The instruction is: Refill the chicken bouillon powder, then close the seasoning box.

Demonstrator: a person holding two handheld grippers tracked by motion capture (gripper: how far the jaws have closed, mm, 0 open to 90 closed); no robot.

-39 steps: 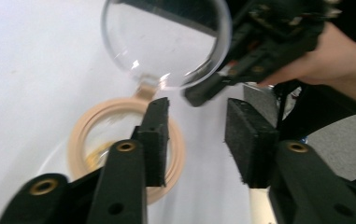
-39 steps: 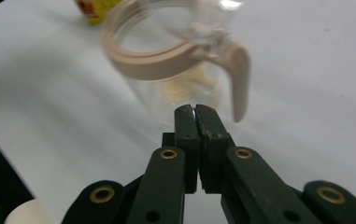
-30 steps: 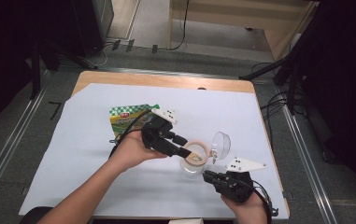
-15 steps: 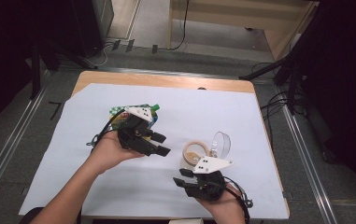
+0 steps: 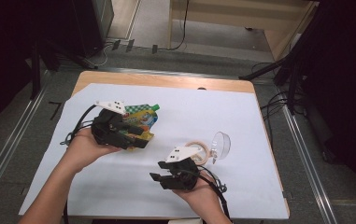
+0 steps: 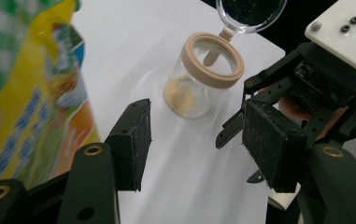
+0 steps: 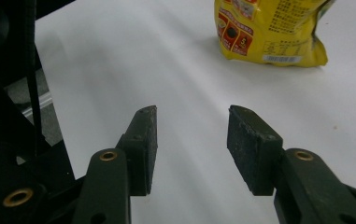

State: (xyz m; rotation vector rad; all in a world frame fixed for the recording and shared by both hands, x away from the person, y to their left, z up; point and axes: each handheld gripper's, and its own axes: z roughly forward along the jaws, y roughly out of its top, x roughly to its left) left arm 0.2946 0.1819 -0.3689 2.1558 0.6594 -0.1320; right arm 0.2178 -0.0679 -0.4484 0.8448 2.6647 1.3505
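Glass makes up the small round jar [image 5: 198, 152], which has a tan ring at its mouth, a clear domed lid [image 5: 221, 144] tipped back on a hinge, and a little pale powder at the bottom. It stands on the white sheet [image 5: 241, 116] that covers the wooden table [image 5: 166, 79].

Left of the jar lies a glossy yellow and green pouch [image 5: 140, 122]; the left gripper [image 5: 138, 138] covers part of it in the high view, and the print is too blurred to read.

The left gripper rests over the pouch with its black, rough-faced pads [image 6: 133, 144] apart and nothing between them. The right gripper [image 5: 159, 178] sits just in front of the jar, apart from it; its jaws have just been opening and hold nothing.

Past the table, beyond the jar, cables [image 5: 278, 100] trail over a dark floor.
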